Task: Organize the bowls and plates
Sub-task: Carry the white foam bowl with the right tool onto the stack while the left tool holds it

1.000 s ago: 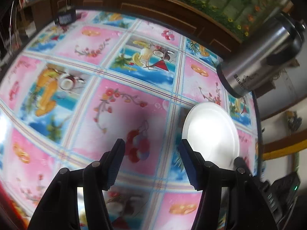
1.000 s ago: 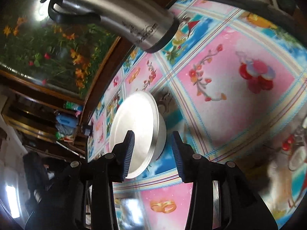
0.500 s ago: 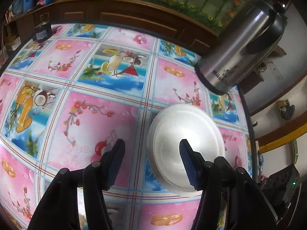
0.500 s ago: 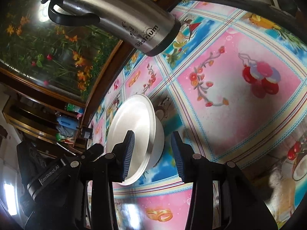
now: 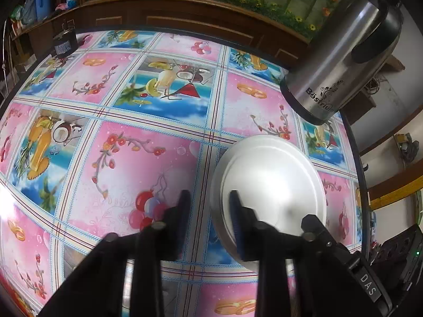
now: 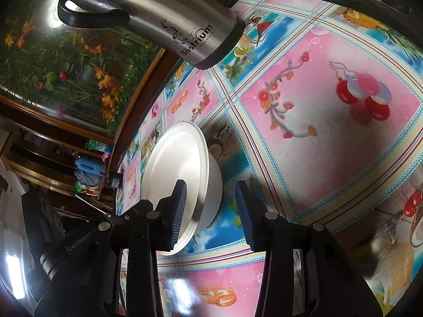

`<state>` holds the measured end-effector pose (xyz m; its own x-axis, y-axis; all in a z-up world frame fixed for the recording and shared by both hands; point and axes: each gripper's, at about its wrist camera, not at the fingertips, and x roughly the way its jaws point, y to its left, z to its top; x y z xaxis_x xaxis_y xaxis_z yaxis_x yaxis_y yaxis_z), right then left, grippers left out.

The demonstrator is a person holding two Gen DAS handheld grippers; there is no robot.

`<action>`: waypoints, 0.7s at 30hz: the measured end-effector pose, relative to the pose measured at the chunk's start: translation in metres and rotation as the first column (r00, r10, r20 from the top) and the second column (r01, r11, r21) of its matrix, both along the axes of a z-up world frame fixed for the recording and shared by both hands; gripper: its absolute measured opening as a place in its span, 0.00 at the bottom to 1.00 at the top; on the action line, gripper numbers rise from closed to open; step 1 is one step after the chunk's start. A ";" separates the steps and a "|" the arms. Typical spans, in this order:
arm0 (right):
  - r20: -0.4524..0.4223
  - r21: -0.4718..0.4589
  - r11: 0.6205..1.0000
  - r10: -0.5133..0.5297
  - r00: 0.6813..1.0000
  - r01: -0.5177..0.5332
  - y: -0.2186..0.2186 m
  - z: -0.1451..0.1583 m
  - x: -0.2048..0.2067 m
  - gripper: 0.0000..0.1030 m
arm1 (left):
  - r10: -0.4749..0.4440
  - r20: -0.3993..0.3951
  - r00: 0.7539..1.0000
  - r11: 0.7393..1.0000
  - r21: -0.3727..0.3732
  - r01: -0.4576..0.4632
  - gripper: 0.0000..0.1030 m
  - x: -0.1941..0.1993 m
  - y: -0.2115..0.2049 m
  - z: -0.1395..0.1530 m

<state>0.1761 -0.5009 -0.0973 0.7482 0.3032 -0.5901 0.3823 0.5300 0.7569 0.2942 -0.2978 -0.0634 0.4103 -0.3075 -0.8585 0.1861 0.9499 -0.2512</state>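
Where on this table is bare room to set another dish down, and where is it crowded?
Free: the wide cloth left of the plate, up to the far edge. Crowded: the right side, where the plate sits on a bowl near the flask, with both tongs close.

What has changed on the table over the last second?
The left hand-held gripper has swung toward the steel plate resting on the white bowl, its jaws now straddling the rim, still open. The right hand-held gripper, plate, bowl and flask stayed put.
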 end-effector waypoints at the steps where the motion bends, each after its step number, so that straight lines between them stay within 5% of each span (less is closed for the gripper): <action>1: -0.002 -0.002 1.000 0.008 1.000 -0.008 0.001 0.000 0.001 0.26 | 0.000 -0.003 1.000 1.000 -0.003 0.000 0.16 0.000 0.000 -0.001; 6: 0.000 0.009 1.000 0.026 1.000 -0.026 0.002 -0.002 0.003 0.15 | -0.013 0.017 1.000 1.000 0.006 0.013 0.08 -0.003 -0.005 0.000; 21: 0.027 0.056 0.993 0.099 0.995 -0.100 0.033 0.021 -0.018 0.15 | 0.047 0.038 0.998 0.998 -0.053 -0.044 0.08 -0.041 0.047 0.025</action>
